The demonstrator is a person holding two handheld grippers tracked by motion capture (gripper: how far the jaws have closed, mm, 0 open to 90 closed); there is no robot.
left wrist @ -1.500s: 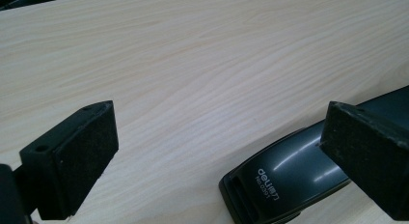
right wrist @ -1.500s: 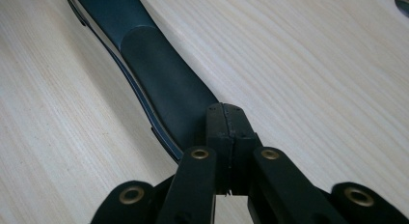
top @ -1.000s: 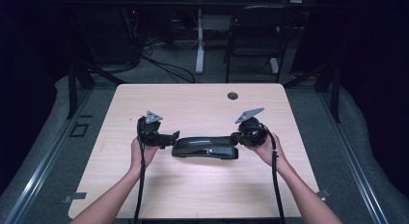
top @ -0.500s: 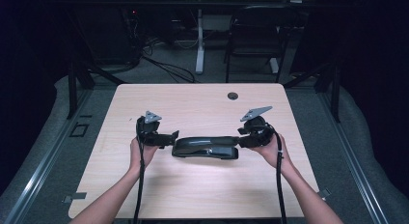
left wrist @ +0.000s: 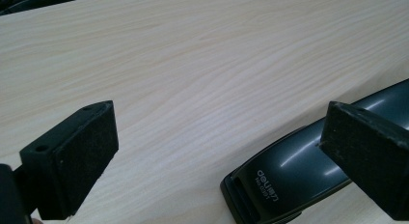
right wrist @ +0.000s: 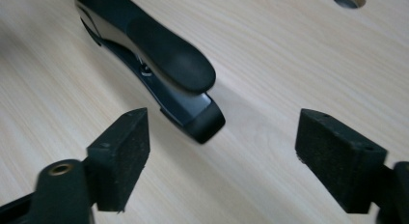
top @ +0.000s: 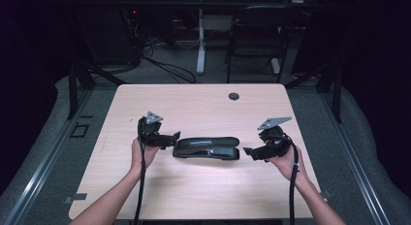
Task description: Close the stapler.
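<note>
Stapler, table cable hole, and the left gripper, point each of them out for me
stapler [top: 207,148], high view, on the middle of its glossy top arm.
cable hole [top: 234,96], high view, on the dark round opening near the table's far edge.
left gripper [top: 175,137], high view, between its open jaw tips at the stapler's left end.

Your high view looks forward and down over the whole table [top: 203,186]. Each gripper view sits low and close, facing inward along the wood. All three views share the black stapler [top: 207,148] [left wrist: 308,171] [right wrist: 154,64] at frame centre.
</note>
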